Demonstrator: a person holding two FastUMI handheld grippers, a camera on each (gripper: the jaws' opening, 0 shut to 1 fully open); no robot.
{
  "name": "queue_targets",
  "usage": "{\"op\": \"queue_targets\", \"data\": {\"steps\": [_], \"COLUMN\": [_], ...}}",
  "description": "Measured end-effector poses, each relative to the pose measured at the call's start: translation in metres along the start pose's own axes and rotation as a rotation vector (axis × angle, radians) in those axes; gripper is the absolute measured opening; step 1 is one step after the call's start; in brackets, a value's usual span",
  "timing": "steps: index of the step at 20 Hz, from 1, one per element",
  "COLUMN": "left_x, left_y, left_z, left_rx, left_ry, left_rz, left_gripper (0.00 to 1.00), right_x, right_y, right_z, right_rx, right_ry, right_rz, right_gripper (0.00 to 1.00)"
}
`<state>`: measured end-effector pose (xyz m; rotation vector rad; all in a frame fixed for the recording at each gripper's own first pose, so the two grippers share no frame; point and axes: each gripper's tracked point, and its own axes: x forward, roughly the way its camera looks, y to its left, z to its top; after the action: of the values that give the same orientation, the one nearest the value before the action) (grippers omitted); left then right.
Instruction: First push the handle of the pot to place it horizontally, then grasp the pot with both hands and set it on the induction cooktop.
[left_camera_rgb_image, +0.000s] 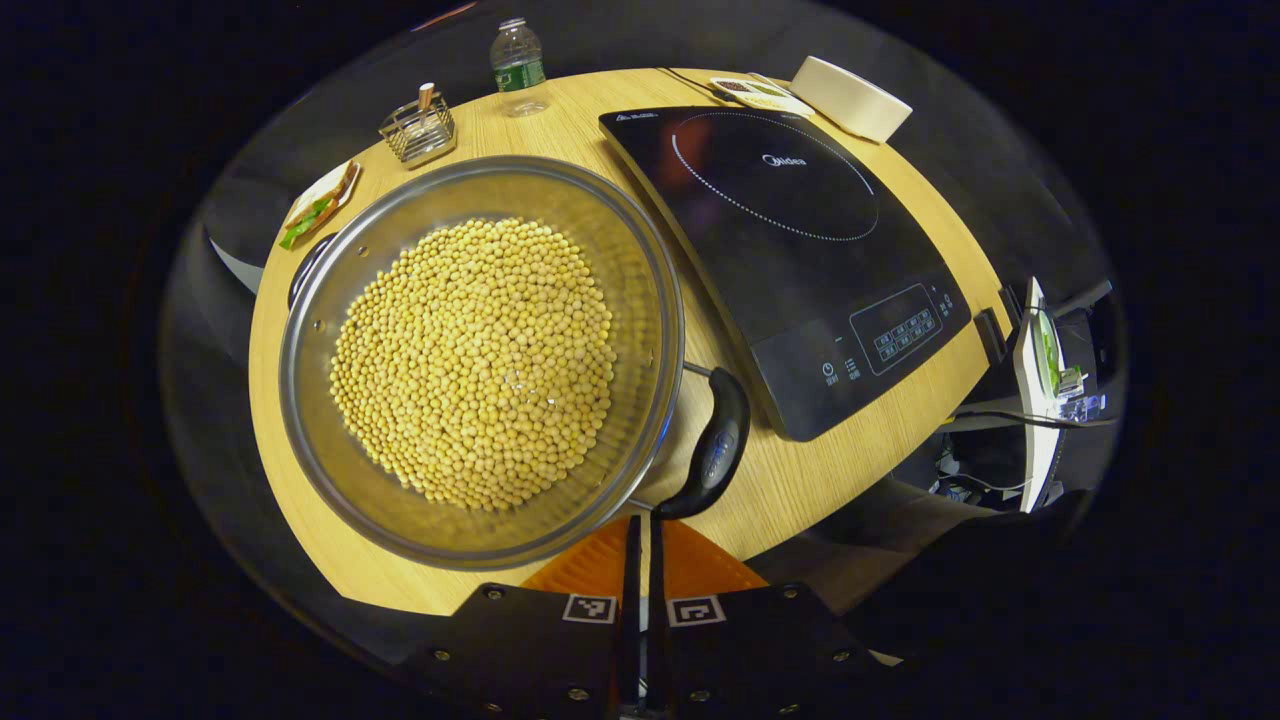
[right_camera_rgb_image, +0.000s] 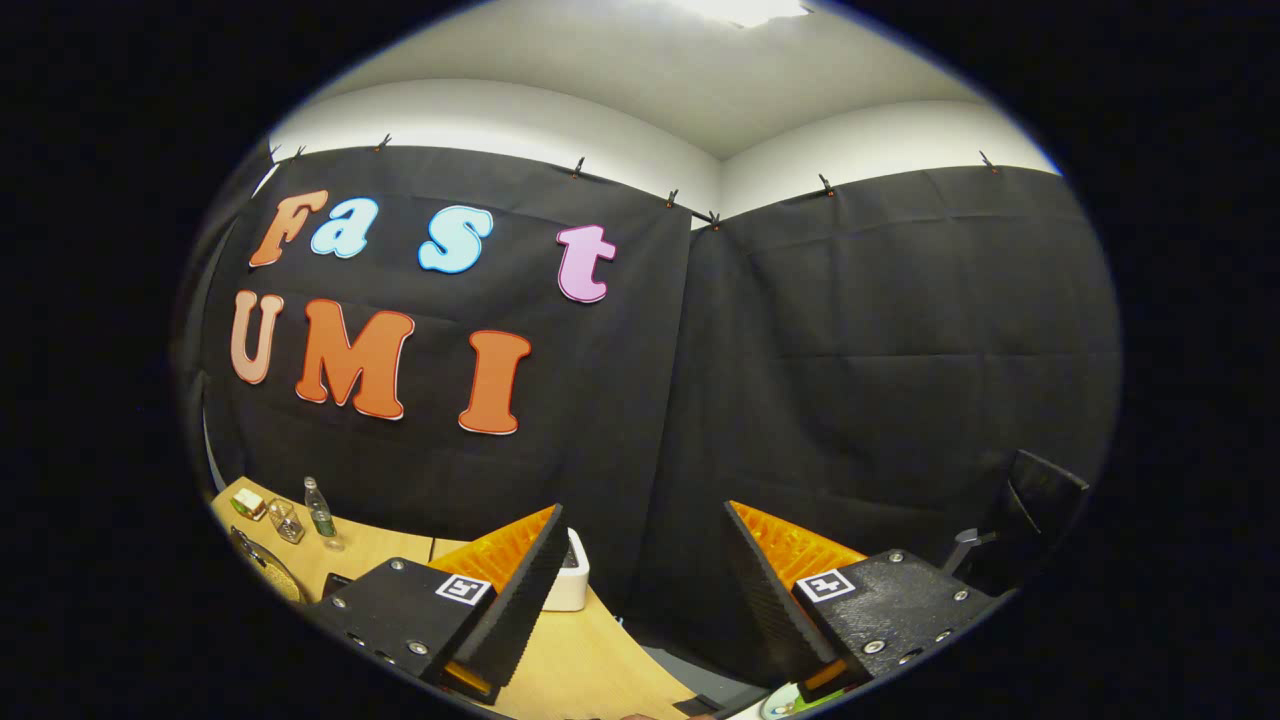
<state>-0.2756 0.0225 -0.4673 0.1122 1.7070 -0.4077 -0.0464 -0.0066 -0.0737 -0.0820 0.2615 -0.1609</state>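
Left claw (left_camera_rgb_image: 640, 560), fingers together, sits just near the pot (left_camera_rgb_image: 480, 360) handle (left_camera_rgb_image: 712, 445); cooktop (left_camera_rgb_image: 790, 260) right; right claw (right_camera_rgb_image: 640, 600) apart, raised

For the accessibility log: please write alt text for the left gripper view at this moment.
A steel pot full of yellow beans sits on a round wooden table, its black handle just ahead of the left gripper, whose fingers are closed together. A black induction cooktop lies beside the pot, with a water bottle at the far edge.
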Motion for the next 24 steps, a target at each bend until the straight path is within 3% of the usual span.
{"op": "queue_targets", "data": {"steps": [8,19,24], "left_x": [0.002,0.003,0.004], "left_y": [-0.011,-0.014,-0.013], "left_z": [0.031,0.098,0.126], "left_rx": [-0.086,-0.088,-0.139], "left_ry": [-0.037,-0.120,-0.151], "left_rz": [-0.025,-0.017,-0.040], "left_gripper": [0.02,0.02,0.01], "right_x": [-0.010,-0.023,-0.027], "right_y": [-0.006,-0.042,-0.043], "right_z": [-0.015,-0.026,-0.026], "right_rx": [0.031,0.016,0.019], "right_ry": [0.049,0.076,0.092], "right_rz": [-0.041,-0.103,-0.122], "right_gripper": [0.95,0.95,0.95]}}
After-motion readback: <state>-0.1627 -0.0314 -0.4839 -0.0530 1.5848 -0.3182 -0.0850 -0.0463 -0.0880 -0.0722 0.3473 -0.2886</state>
